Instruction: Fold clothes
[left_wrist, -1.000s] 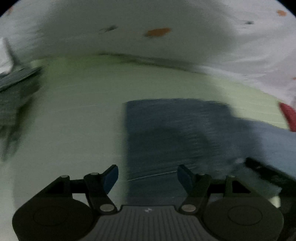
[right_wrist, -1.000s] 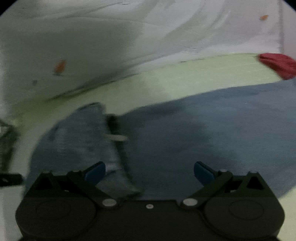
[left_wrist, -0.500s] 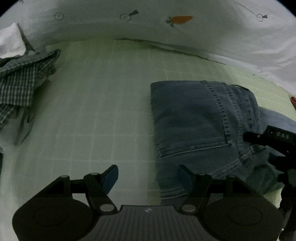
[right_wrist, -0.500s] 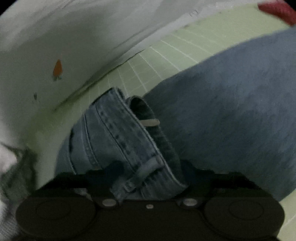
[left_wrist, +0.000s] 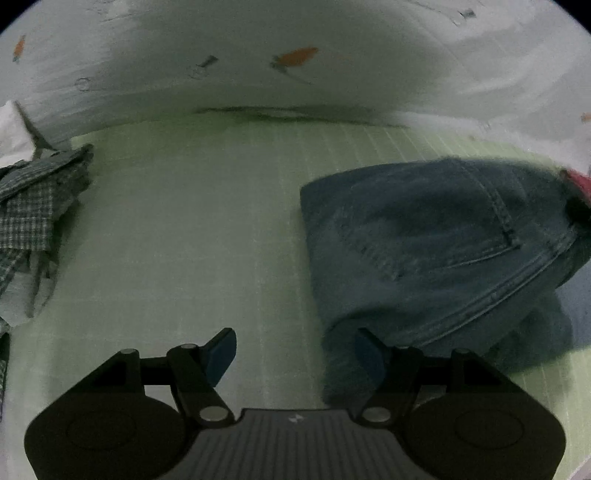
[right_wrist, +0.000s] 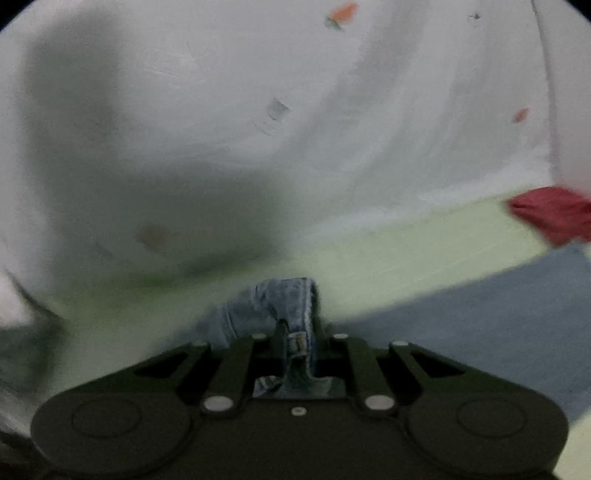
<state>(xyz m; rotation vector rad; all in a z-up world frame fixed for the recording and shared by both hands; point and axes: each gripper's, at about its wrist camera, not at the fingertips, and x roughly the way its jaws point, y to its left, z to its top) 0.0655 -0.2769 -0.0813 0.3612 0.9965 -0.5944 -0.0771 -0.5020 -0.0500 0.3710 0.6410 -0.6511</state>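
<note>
Blue jeans (left_wrist: 424, 240) lie folded on the pale green checked sheet (left_wrist: 203, 229), right of centre in the left wrist view. My left gripper (left_wrist: 295, 350) is open and empty, its right finger beside the jeans' near left corner. My right gripper (right_wrist: 297, 347) is shut on the jeans' waistband (right_wrist: 291, 306), which bunches up between the fingers. More denim (right_wrist: 480, 325) spreads to the right in the right wrist view.
A crumpled checked shirt (left_wrist: 33, 206) lies at the left. A white cover with carrot prints (left_wrist: 295, 59) rises behind the sheet. A red cloth (right_wrist: 550, 214) lies at the far right, also at the edge of the left wrist view (left_wrist: 576, 181).
My right gripper has closed on the jeans' waistband and lifted it, pulling it rightwards. The left gripper stays open and has shifted slightly nearer the jeans' corner.
</note>
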